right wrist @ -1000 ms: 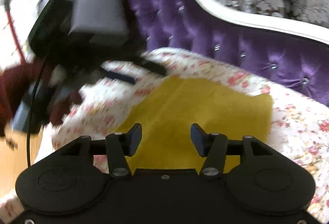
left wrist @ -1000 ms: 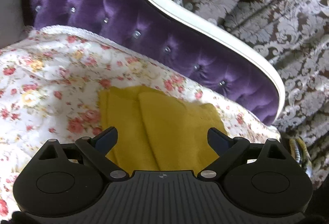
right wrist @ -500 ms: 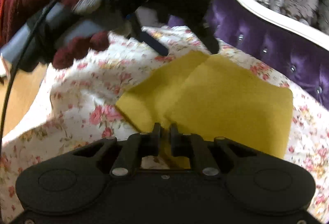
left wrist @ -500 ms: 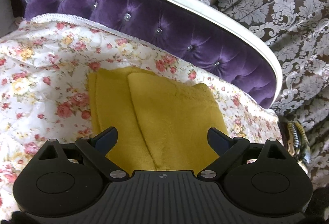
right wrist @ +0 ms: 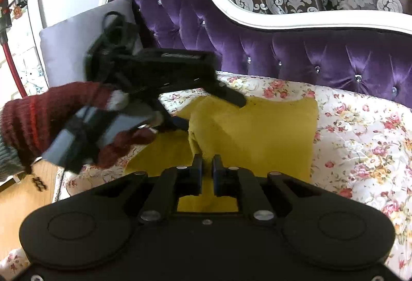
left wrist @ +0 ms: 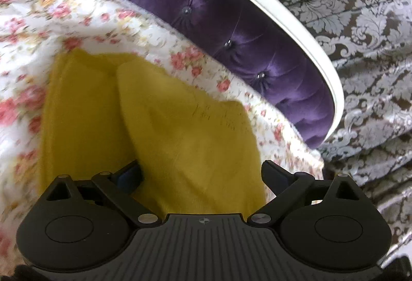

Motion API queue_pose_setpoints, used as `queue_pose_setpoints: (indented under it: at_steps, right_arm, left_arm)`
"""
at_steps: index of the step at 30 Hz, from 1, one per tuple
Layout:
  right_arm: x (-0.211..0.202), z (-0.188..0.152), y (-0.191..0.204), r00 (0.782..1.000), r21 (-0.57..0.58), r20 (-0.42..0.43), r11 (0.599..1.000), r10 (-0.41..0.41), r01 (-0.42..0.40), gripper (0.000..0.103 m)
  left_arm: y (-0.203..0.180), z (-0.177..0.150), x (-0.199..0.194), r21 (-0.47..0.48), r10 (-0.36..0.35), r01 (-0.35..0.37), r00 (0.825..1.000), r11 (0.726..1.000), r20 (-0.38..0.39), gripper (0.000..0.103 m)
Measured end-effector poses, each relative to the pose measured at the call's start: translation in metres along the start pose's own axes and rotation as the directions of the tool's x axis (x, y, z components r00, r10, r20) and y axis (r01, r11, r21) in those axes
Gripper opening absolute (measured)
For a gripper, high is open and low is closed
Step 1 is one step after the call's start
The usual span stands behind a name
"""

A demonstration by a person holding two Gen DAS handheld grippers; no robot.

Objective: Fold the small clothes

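A mustard-yellow cloth [left wrist: 164, 131] lies partly folded on the floral cover of a sofa. My left gripper [left wrist: 200, 172] is open, its fingers astride the upper folded layer; the left fingertip [left wrist: 128, 172] is tucked under that layer's edge. In the right wrist view my right gripper [right wrist: 206, 167] is shut on the near edge of the yellow cloth [right wrist: 257, 131] and lifts it into a ridge. The left gripper [right wrist: 211, 98] shows there too, held by a hand in a dark red glove, its fingers at the cloth's far left corner.
The floral cover [right wrist: 360, 142] spreads over the seat. A tufted purple backrest [right wrist: 309, 59] with a white frame rises behind. A grey cushion [right wrist: 72, 44] leans at the left end. Patterned curtains [left wrist: 360, 23] hang behind. A wooden floor [right wrist: 20, 203] shows at lower left.
My right gripper closed on the cloth's near edge and raised it. My left gripper moved down and forward onto the cloth, its left finger slipping under the folded layer.
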State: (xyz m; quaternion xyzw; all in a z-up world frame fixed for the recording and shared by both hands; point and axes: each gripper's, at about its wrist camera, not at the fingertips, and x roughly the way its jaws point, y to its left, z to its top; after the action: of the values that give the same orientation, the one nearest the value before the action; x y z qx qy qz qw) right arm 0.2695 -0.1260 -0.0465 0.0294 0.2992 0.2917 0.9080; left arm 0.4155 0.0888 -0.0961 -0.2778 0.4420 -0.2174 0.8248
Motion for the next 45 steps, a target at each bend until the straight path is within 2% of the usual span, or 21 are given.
queue_pose_setpoints:
  at_steps: [3, 4, 5, 7, 14, 19, 23, 25, 27, 28, 29, 30, 31, 32, 33, 35, 38, 39, 41, 43, 45]
  right_arm:
    - [-0.003, -0.002, -0.001, 1.0, 0.009, 0.004, 1.0, 0.004, -0.004, 0.013]
    - [-0.002, -0.002, 0.0, 1.0, 0.014, 0.006, 1.0, 0.005, -0.005, 0.013]
    - [-0.003, -0.003, 0.0, 1.0, 0.019, 0.009, 1.0, 0.006, -0.006, 0.013]
    - [-0.003, -0.003, 0.004, 1.0, 0.023, 0.016, 1.0, 0.012, -0.012, 0.013]
    - [-0.001, 0.009, 0.036, 0.995, 0.004, 0.07, 0.997, 0.075, -0.075, 0.013]
    - [0.031, 0.014, 0.063, 0.99, -0.026, 0.053, 0.992, 0.128, -0.127, 0.013]
    - [0.068, 0.007, 0.077, 0.993, -0.056, -0.015, 0.992, 0.114, -0.115, 0.013]
    - [0.082, 0.001, 0.081, 0.994, -0.076, -0.055, 0.992, 0.099, -0.103, 0.018]
    - [0.089, -0.006, 0.084, 0.992, -0.094, -0.083, 0.99, 0.094, -0.102, 0.024]
    - [0.09, -0.008, 0.085, 0.99, -0.096, -0.099, 0.989, 0.101, -0.111, 0.025]
    - [0.09, -0.011, 0.085, 0.988, -0.095, -0.107, 0.988, 0.111, -0.121, 0.025]
    - [0.088, -0.014, 0.085, 0.986, -0.096, -0.115, 0.987, 0.12, -0.131, 0.026]
    - [0.086, -0.016, 0.085, 0.984, -0.095, -0.122, 0.986, 0.128, -0.14, 0.026]
    - [0.082, -0.019, 0.085, 0.983, -0.091, -0.124, 0.985, 0.137, -0.149, 0.026]
    - [0.079, -0.019, 0.083, 0.981, -0.081, -0.124, 0.984, 0.151, -0.161, 0.026]
    - [0.069, -0.019, 0.079, 0.979, -0.058, -0.114, 0.982, 0.171, -0.179, 0.039]
    - [0.049, -0.012, 0.07, 0.982, -0.053, -0.065, 0.982, 0.177, -0.18, 0.061]
    - [0.042, -0.01, 0.069, 0.984, -0.054, -0.046, 0.983, 0.172, -0.174, 0.065]
    - [0.035, -0.002, 0.059, 0.989, -0.045, -0.007, 0.988, 0.15, -0.15, 0.086]
    - [0.032, 0.006, 0.045, 0.992, -0.025, 0.022, 0.992, 0.128, -0.127, 0.1]
    - [0.033, 0.012, 0.031, 0.994, -0.002, 0.04, 0.995, 0.101, -0.101, 0.103]
  left_arm:
    - [-0.005, 0.01, 0.011, 0.04, 0.019, -0.019, 1.0, 0.999, 0.008, 0.092]
    - [-0.007, 0.012, 0.013, 0.05, 0.041, -0.041, 0.999, 0.998, 0.005, 0.073]
    - [-0.009, 0.015, 0.015, 0.067, 0.071, -0.071, 0.997, 0.995, -0.004, 0.043]
    - [-0.014, 0.019, 0.016, 0.135, 0.103, -0.101, 0.995, 0.986, -0.008, 0.012]
    - [-0.04, 0.032, -0.023, 0.335, 0.12, -0.125, 0.992, 0.934, 0.035, 0.012]
    - [-0.023, 0.043, -0.041, 0.362, 0.19, -0.194, 0.981, 0.912, 0.045, 0.012]
    - [0.014, 0.041, -0.029, 0.321, 0.252, -0.236, 0.968, 0.917, -0.007, 0.016]
    - [0.027, 0.038, -0.022, 0.307, 0.252, -0.236, 0.968, 0.922, -0.011, 0.026]
    - [0.036, 0.037, -0.022, 0.288, 0.227, -0.225, 0.973, 0.931, 0.025, 0.036]
    - [0.039, 0.038, -0.022, 0.282, 0.227, -0.229, 0.973, 0.932, 0.039, 0.046]
    - [0.041, 0.04, -0.021, 0.282, 0.244, -0.248, 0.969, 0.927, 0.051, 0.057]
    - [0.04, 0.041, -0.02, 0.285, 0.254, -0.26, 0.965, 0.922, 0.059, 0.06]
    - [0.039, 0.043, -0.018, 0.296, 0.271, -0.28, 0.96, 0.913, 0.072, 0.069]
    - [0.038, 0.044, -0.017, 0.307, 0.3, -0.311, 0.95, 0.899, 0.084, 0.082]
    - [0.037, 0.045, -0.015, 0.318, 0.333, -0.347, 0.938, 0.882, 0.1, 0.088]
    - [0.036, 0.048, -0.017, 0.316, 0.354, -0.378, 0.926, 0.87, 0.131, 0.09]
    - [0.035, 0.051, -0.033, 0.25, 0.356, -0.393, 0.917, 0.885, 0.182, 0.09]
    - [0.033, 0.052, -0.039, 0.241, 0.355, -0.398, 0.913, 0.885, 0.202, 0.09]
    - [0.025, 0.049, -0.055, 0.247, 0.35, -0.406, 0.905, 0.88, 0.24, 0.091]
    - [0.014, 0.044, -0.069, 0.259, 0.339, -0.405, 0.903, 0.877, 0.266, 0.091]
    - [0.006, 0.036, -0.081, 0.267, 0.318, -0.39, 0.907, 0.881, 0.274, 0.091]
